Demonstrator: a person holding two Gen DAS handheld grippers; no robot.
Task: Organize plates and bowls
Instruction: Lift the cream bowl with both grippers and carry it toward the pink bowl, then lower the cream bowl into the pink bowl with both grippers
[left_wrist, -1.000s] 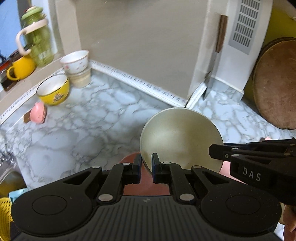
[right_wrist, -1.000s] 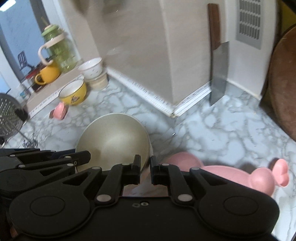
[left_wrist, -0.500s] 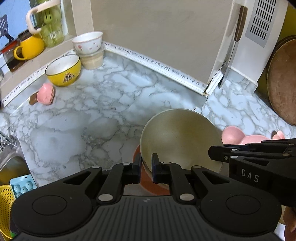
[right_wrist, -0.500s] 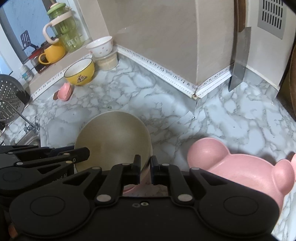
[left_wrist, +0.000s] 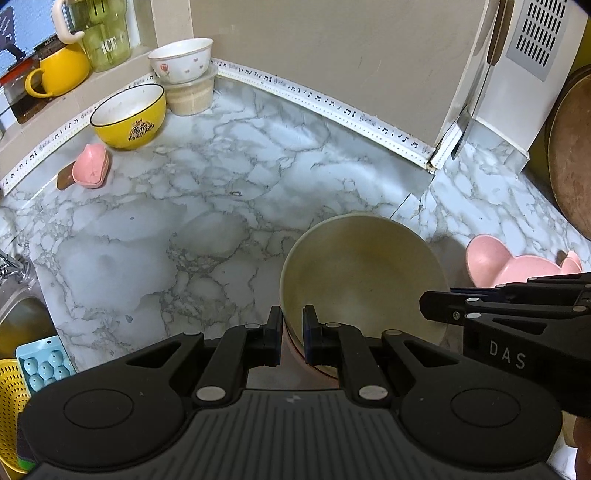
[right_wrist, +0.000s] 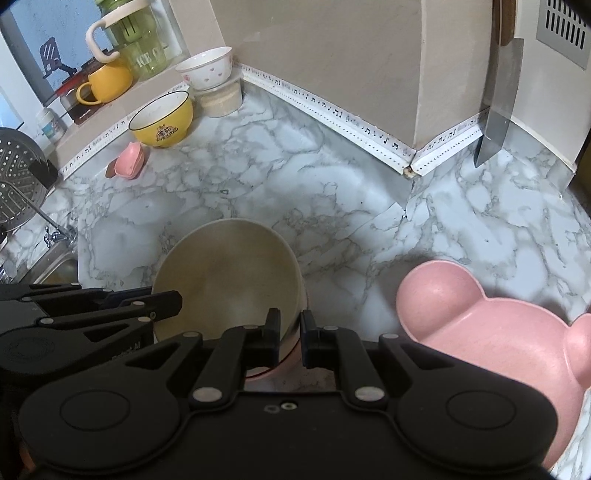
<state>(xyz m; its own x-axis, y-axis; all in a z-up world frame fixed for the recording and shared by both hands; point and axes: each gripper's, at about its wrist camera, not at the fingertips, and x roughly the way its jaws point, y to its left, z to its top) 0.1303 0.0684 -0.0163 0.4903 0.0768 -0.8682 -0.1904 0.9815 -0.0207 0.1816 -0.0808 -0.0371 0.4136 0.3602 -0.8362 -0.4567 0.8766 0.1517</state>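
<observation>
Holding the beige bowl from both sides, I have my left gripper pinching its near-left rim and my right gripper pinching its near-right rim, each pair of fingers closed onto the wall with the rim between them. Compared with a second ago, the bowl sits flatter and more upright in both views, and more of the marble counter shows beyond it, as if I have pulled back and up. Under the beige bowl a reddish-pink dish peeks out at the near edge; I cannot tell whether the two touch. Counting near to far: one beige bowl in my grip, one pink bear-shaped plate just to its right on the counter, one small pink scoop-like dish further left, one yellow bowl behind that, and one white flowered bowl stacked on a lidded tub by the wall. On the sill stand a yellow mug and a green pitcher. A cleaver hangs at the far right, with a round wooden board beside it, and the sink lies at the left edge.
</observation>
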